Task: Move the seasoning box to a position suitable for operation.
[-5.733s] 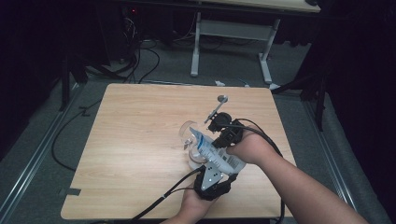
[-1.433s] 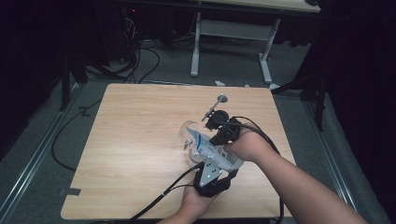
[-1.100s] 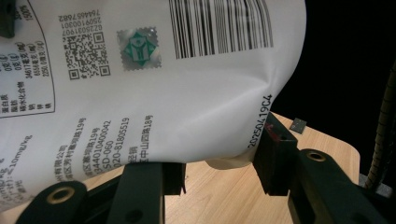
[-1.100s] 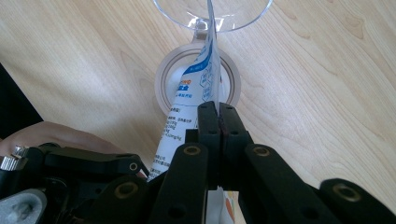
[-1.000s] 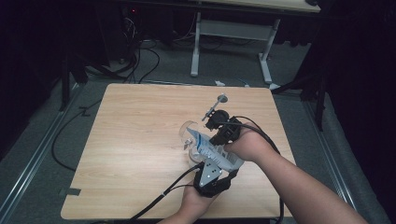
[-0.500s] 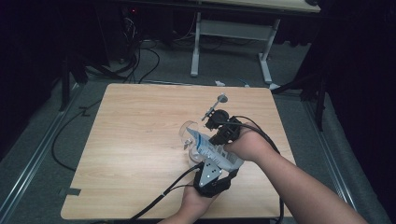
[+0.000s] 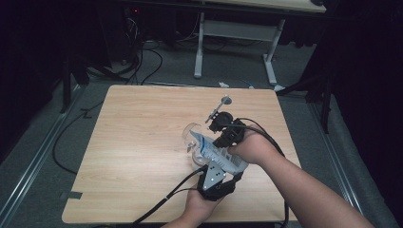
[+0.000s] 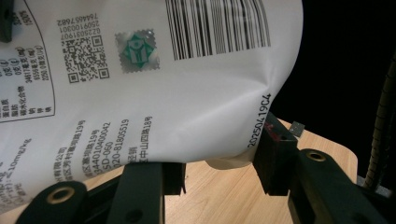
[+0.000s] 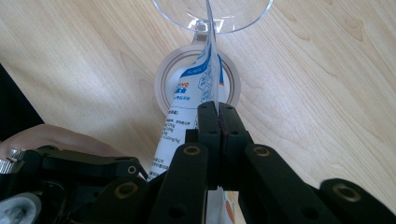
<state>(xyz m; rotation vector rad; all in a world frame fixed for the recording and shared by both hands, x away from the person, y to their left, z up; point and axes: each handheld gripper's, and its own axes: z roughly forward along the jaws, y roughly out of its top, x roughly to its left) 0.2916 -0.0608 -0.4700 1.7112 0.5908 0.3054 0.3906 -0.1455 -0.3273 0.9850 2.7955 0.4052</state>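
— Two grippers on one pouch (image 7: 216, 152), seen from above?
— Yes, above the wooden table (image 7: 138, 142), over a clear bowl (image 7: 192, 137).
— Left gripper (image 8: 217, 170) view?
— Jaws clamp the pouch's lower body.
— Right gripper (image 9: 218, 116) view?
— Jaws pinched together on the pouch's thin top edge.

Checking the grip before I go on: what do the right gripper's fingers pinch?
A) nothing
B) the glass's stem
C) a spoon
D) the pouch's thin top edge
D: in the right gripper view the right gripper is shut on the pouch edge above the glass.
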